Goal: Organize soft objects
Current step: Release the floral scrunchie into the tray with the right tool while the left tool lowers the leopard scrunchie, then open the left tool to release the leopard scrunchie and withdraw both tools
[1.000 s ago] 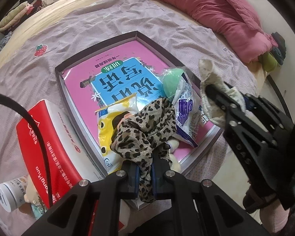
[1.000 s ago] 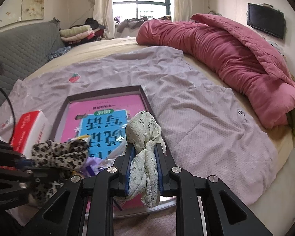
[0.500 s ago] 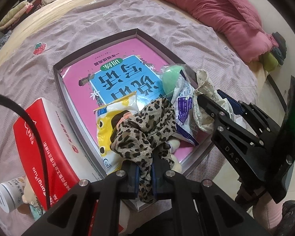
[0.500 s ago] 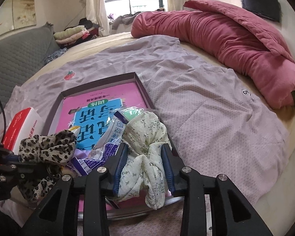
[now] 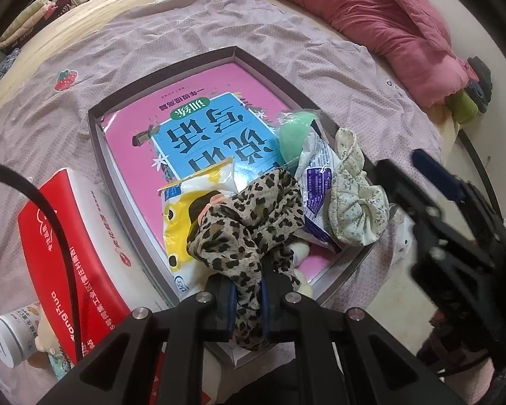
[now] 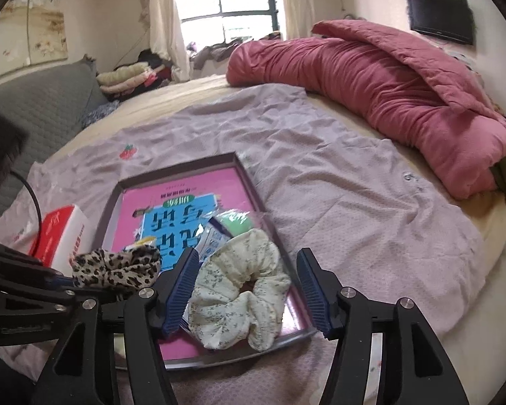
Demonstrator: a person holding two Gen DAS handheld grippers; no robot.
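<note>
Floral ruffled scrunchie point(image 6: 241, 287) rests between spread right gripper point(image 6: 248, 292); left gripper point(image 5: 245, 298) pinches leopard scrunchie point(image 5: 249, 222).

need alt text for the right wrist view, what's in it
The open right gripper sits around a cream floral scrunchie lying in a shallow grey box on a bed. The left gripper at the left edge holds a leopard-print scrunchie over the box; a pink quilt lies behind.
</note>
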